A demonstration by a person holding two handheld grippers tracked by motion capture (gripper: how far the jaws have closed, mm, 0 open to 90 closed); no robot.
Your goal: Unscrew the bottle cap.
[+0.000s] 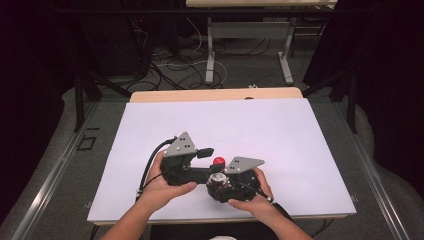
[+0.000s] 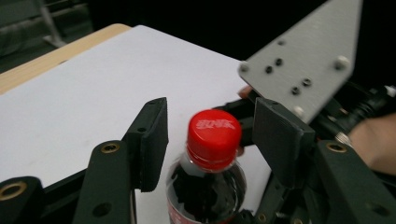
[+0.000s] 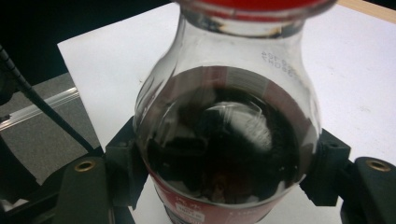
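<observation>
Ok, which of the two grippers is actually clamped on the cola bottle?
The right gripper: its pads press the bottle body. The left gripper only straddles the red cap, with gaps either side.

A wooden table (image 1: 215, 94) carries a large white sheet (image 1: 280, 135) that covers nearly its whole top, leaving a bare wood strip along the far edge; the table stands on grey floor (image 1: 55, 195)
</observation>
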